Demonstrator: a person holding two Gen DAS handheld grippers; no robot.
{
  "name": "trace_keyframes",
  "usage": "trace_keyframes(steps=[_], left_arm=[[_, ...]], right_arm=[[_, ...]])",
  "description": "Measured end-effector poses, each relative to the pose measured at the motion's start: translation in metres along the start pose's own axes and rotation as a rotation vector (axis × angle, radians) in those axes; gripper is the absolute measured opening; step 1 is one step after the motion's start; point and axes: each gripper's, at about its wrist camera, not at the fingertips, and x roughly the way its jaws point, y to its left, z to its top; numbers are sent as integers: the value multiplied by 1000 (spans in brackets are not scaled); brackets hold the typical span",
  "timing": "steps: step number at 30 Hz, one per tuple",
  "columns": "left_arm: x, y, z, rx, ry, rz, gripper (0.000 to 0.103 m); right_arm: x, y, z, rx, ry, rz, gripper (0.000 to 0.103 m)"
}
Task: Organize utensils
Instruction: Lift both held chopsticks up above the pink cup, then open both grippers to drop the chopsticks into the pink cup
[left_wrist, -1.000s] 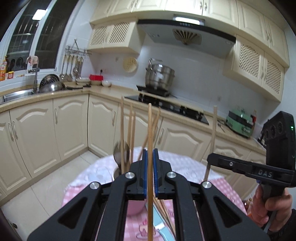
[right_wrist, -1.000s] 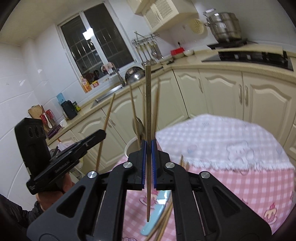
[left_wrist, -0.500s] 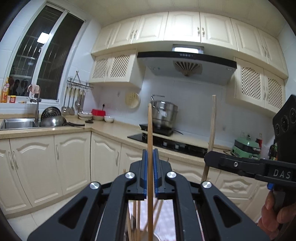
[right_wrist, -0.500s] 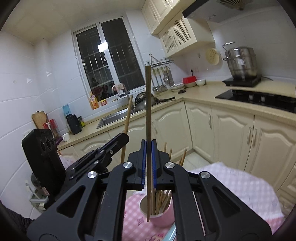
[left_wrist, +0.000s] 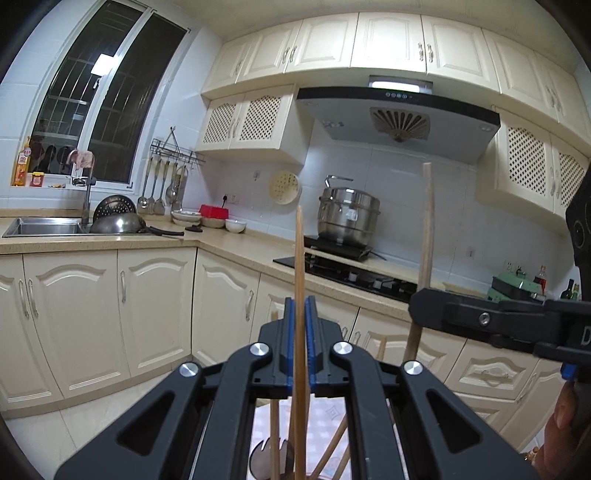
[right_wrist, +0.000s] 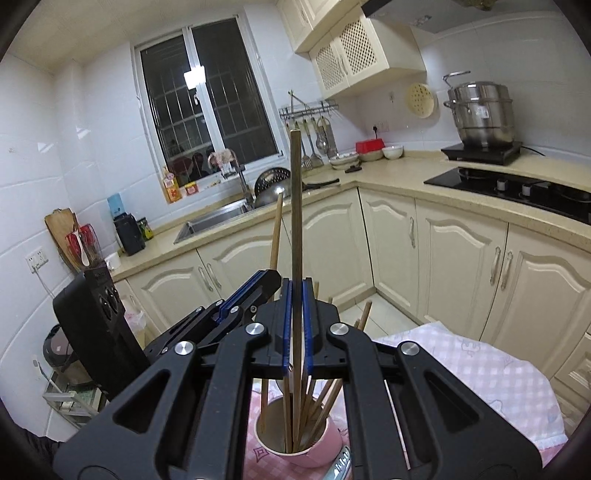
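Note:
My left gripper (left_wrist: 300, 314) is shut on a light wooden chopstick (left_wrist: 299, 266) held upright. My right gripper (right_wrist: 296, 295) is shut on a darker wooden chopstick (right_wrist: 295, 206), also upright, with its lower end down inside the pink cup (right_wrist: 314, 450). The cup stands on the pink checked tablecloth (right_wrist: 480, 369) and holds several chopsticks. In the left wrist view several chopsticks and a metal spoon (left_wrist: 269, 458) show below the fingers. The right gripper (left_wrist: 417, 314) shows at the right with its chopstick (left_wrist: 426, 229). The left gripper (right_wrist: 266, 282) sits close to the left of the right one.
Cream kitchen cabinets (left_wrist: 147, 302) and a counter run behind the table. A sink (right_wrist: 214, 218) is at the left, a black hob (right_wrist: 517, 188) and steel pot (right_wrist: 480, 110) at the right. A teal utensil (right_wrist: 341, 461) lies beside the cup.
Both grippers have tilted upward and moved together over the cup. The right chopstick's lower end has gone down into the cup. Both stay shut on their chopsticks.

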Motion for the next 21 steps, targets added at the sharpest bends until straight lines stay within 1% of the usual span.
trace_keyframes(steps=[1,2,3,4,5,6,7,8,9,10,11,12,13,14,16,21], left_arm=[[1,1,-3,3,11,2,7],[1,1,-5,8,23,11,13],[-1,3,-7,9,27,16,30],[-5,6,-8,2,22,21,38],[-11,9,-8,-10,16,28,54],[-16,12,-7,-22,11,34,64],[-19,14,-7,-28,10,38,66],[-24,16,-6,-31,10,44,70],[-28,17,-6,-32,11,48,77],[-33,19,-5,-33,14,49,82],[-37,20,-4,-34,17,50,88],[-41,20,-4,-32,19,54,91],[-46,19,-3,-23,25,57,93],[-49,18,-3,-12,34,59,95],[-55,16,-3,15,59,65,96],[-66,14,-6,48,105,94,96]], right_arm=[[3,-1,-2,1,15,-2,6],[5,-2,-4,6,26,-6,7],[5,-5,-6,16,34,-13,8],[4,-7,-8,24,34,-16,17],[0,-10,-9,42,28,-24,47],[-5,-14,-10,58,11,-34,68],[-10,-16,-11,71,-13,-43,81],[-16,-20,-12,81,-25,-49,81],[-21,-22,-12,88,-29,-52,81],[-25,-25,-12,97,-33,-60,81],[-28,-28,-12,104,-36,-68,86],[-31,-30,-13,111,-39,-76,89],[-35,-33,-14,117,-41,-86,94],[-36,-35,-14,122,-39,-94,96],[-39,-41,-18,136,-21,-111,97],[-40,-53,-33,174,20,-146,97]])
